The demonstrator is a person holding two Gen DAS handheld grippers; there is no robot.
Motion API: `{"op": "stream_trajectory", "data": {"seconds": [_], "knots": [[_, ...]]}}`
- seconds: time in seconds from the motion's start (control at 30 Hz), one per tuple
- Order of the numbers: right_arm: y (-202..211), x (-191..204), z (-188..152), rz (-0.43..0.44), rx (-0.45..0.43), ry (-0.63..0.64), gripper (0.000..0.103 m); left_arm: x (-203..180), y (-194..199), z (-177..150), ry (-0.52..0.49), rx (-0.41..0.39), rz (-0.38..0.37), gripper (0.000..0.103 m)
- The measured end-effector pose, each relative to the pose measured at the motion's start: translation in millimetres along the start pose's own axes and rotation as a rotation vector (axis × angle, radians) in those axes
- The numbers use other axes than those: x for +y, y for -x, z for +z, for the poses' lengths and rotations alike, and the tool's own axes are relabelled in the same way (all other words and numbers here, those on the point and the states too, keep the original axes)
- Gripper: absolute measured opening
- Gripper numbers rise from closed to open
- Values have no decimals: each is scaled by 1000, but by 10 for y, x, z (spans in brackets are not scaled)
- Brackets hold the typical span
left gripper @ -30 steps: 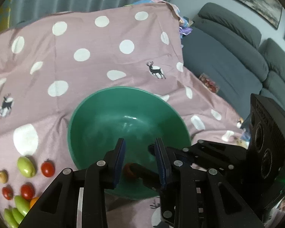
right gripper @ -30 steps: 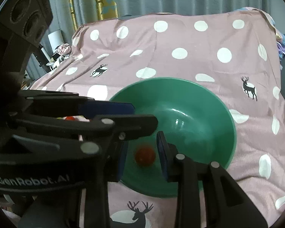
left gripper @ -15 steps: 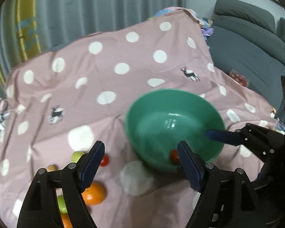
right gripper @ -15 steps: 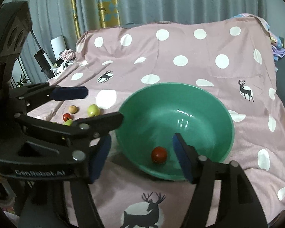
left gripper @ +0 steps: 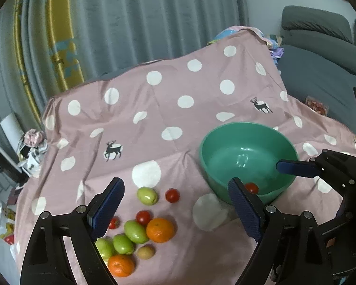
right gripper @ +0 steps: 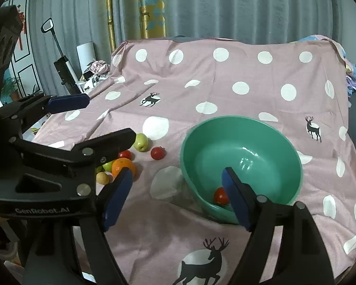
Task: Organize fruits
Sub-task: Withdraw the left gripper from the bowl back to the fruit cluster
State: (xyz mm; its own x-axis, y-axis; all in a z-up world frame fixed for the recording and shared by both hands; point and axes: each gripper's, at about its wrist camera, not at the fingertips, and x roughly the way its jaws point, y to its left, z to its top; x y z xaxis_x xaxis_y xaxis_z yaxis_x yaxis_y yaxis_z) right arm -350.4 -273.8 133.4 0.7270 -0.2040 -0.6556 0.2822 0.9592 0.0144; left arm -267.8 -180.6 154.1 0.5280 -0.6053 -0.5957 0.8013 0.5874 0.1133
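Grey pleated curtains with a yellow patterned band back the scene; before them a pink cotton cloth with white dots and black deer [left gripper: 168,109] is draped over the desk, which gives small fruit a soft bed that keeps it from rolling away. Far left: the loose pile of fruit [left gripper: 135,232], still to be sorted — green oval fruits, two round oranges, several small red tomatoes and one small brown fruit, lying close together and touching in places. One green fruit [left gripper: 147,196] and one red cherry tomato [left gripper: 172,195] sit just apart, on the bowl side. Left claw [left gripper: 175,211]: jaws opening, nothing between them, poised over the gap between pile and bowl, likely in order to take the next piece. Centre right: a round green plastic bowl [right gripper: 261,128], upright, plainly the collecting vessel, well clear of the pile. Inside, against the near wall: one red cherry tomato [right gripper: 220,196], the only fruit gathered so far. Right claw [right gripper: 176,197]: jaws opening, empty, with the near rim of the bowl between them, the right-hand pad partly hiding that tomato. Most of the sorting looks undone.
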Motion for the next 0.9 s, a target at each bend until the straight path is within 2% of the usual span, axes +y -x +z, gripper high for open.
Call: {"op": "stream_trajectory", "data": {"seconds": [0.13,0.3,0.43,0.7,0.9], "knots": [[13,73,-10,-4,5,6,82,101,20,-67,27,12,-12,90],[-26,151,-46,13,35,7,82,461,-101,-310,159,118,-118,90],[-64,243,-85,27,55,26,82,804,-122,-526,240,167,-111,90],[-251,399,-155,85,109,47,82,1345,-15,-916,349,211,-83,90],[-467,595,-259,139,171,83,82,1502,-85,-1240,398,283,-140,90]]}}
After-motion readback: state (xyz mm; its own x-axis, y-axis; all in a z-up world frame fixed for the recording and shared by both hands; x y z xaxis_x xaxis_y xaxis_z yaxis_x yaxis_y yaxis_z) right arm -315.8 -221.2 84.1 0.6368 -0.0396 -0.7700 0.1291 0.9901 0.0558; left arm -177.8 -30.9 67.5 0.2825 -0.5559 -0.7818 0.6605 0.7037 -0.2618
